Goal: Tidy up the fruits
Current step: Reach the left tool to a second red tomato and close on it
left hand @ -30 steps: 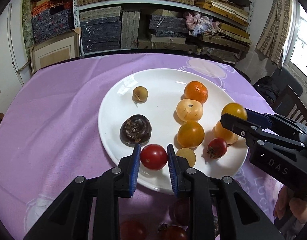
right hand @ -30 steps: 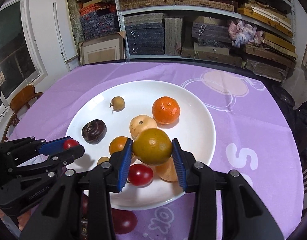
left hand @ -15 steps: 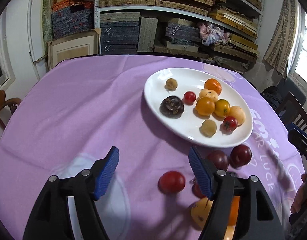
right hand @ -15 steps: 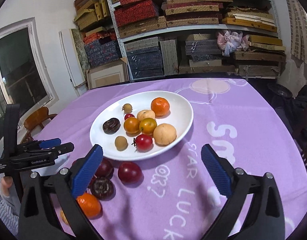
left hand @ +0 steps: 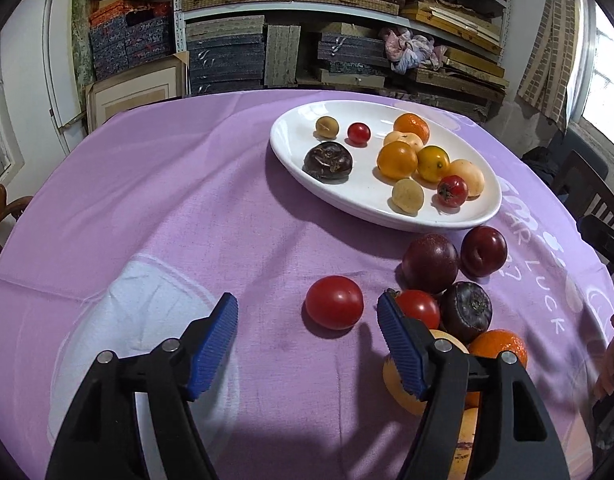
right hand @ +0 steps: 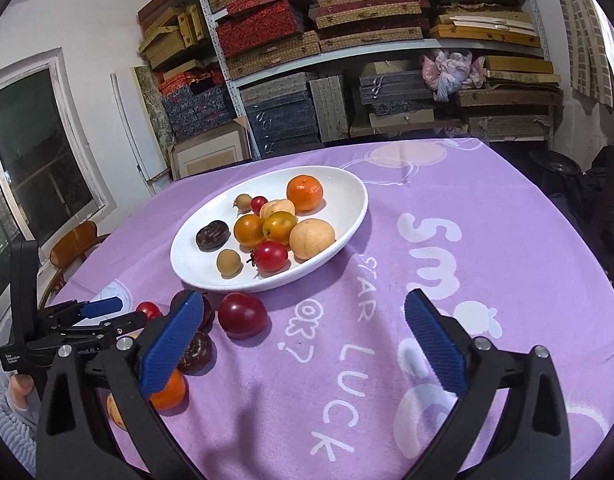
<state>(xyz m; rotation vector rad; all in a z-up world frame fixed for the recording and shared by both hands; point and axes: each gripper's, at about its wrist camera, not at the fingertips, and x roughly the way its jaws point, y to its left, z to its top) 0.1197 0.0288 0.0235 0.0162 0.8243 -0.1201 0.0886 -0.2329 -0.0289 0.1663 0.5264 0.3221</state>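
Note:
A white oval plate (left hand: 299, 148) (right hand: 347, 188) on the purple tablecloth holds several small fruits: oranges, yellow fruits, cherry tomatoes and a dark brown fruit (left hand: 328, 161). Loose fruits lie on the cloth in front of it: a red tomato (left hand: 334, 302), two dark plums (left hand: 429, 263), a smaller tomato, a dark purple fruit, an orange (left hand: 499, 346) and yellow fruits. My left gripper (left hand: 307, 322) is open and empty, just short of the red tomato. My right gripper (right hand: 303, 328) is open wide and empty, above the cloth to the right of the loose pile; a plum (right hand: 242, 315) lies near its left finger.
The round table's purple cloth (right hand: 447, 240) carries white lettering. Shelves stacked with boxes (right hand: 347, 60) stand behind the table. Wooden chairs stand at the left (right hand: 73, 246) and right (left hand: 583, 188) edges. The left gripper also shows in the right wrist view (right hand: 103, 316).
Both grippers let go of their fruits on the plate, opened wide and pulled back toward the near side. The left one has since come closer to the loose red tomato.

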